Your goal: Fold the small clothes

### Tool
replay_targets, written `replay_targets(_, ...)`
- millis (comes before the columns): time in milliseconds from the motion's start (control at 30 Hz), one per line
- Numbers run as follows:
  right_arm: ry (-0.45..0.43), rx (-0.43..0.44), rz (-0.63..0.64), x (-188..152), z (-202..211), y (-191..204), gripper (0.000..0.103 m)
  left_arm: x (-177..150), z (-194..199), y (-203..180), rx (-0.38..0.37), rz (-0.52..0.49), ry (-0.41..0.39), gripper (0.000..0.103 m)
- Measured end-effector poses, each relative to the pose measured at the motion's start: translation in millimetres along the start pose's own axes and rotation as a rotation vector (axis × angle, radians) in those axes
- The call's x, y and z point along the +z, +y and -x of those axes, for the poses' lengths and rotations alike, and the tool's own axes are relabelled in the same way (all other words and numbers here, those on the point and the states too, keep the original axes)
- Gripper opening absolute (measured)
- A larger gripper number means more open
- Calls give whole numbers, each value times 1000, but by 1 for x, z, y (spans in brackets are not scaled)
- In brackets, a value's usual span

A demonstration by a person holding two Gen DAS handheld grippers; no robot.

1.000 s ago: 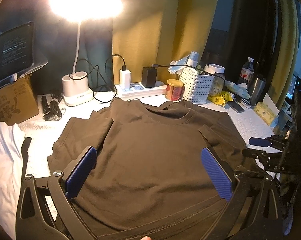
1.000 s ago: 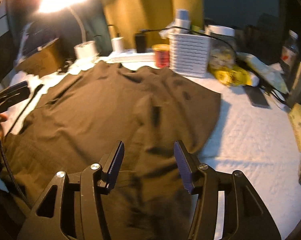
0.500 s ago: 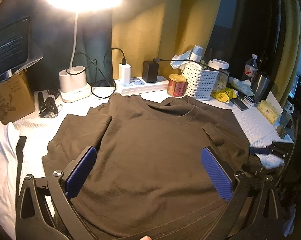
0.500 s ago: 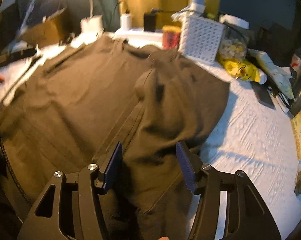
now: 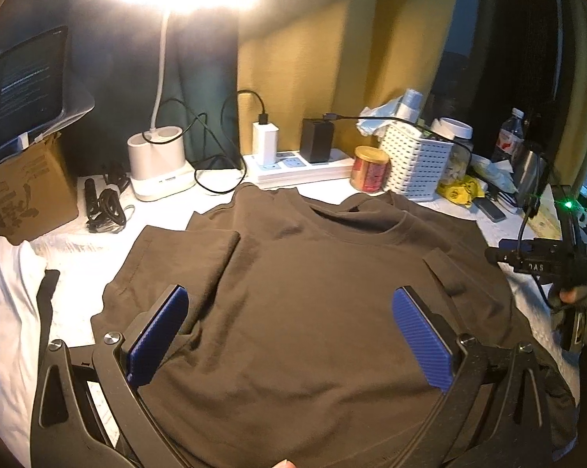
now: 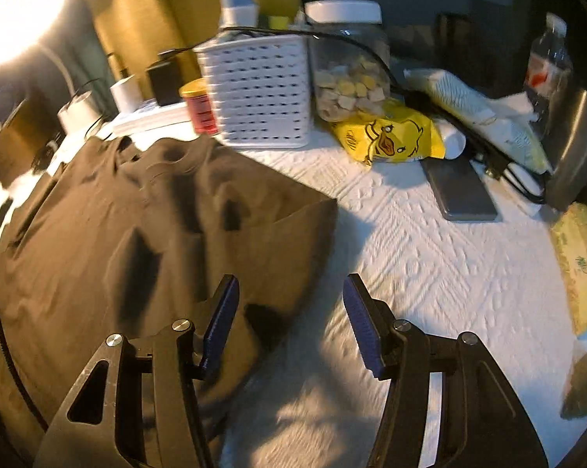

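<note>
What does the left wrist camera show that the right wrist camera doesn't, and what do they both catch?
Only the left wrist view shows the cardboard box, the screen above it, and the right gripper from outside. Only the right wrist view shows the yellow duck bag clearly, and its open fingers at the shirt's edge. Both show the brown T-shirt, white basket, red can and lamp base.

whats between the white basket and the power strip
A red can with a gold lid stands between the white basket and power strip, clearest in the left wrist view.
</note>
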State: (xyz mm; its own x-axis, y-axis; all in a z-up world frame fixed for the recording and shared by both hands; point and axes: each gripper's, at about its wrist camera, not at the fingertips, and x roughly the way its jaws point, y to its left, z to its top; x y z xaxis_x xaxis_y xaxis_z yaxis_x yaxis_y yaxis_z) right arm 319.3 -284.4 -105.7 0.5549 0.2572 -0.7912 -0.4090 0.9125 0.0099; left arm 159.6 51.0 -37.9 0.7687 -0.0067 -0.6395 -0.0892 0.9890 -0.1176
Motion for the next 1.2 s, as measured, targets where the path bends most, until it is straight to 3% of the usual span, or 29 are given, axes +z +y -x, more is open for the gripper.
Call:
replay_targets(67,21,14,-29,4,-11,-7,56,1,-5,3,3,5,8,102)
replay_targets(100,30,29,-38,6,-16,-9,45,1,-7,5,9,10,10,102)
replay_targets(133,34,42,-42,7,-20,-10,41,2,-10,7,15,14,13,102)
replay_targets(167,20,39,-34,7,-20,-9,24,2,-12,9,22,19,16,102)
replay_targets(233,16,56,-11,10,-23,-6,8,2,-17,13,38,30,25,102)
replay_targets(500,-69,-60,45,39,-12,-24,5,5,-22,19,46,37,27,102)
replay_targets(600,-63,-71,63,44,-16,-28,5,4,-23,19,47,37,32,102)
replay_targets(767,-39,-130,73,38,-27,-22,5,3,-20,22,49,41,29,102)
replay_targets(833,-38,-141,67,38,-28,-15,15,3,-18,23,50,40,26,102)
replay_targets(900,-51,-135,59,35,-19,-9,55,3,-15,24,49,41,24,102)
replay_targets(933,-57,-130,62,31,-13,-5,60,3,-14,25,47,41,23,102)
replay_targets(1200,1,-82,126,-12,18,31,61,-2,-1,27,29,36,1,102)
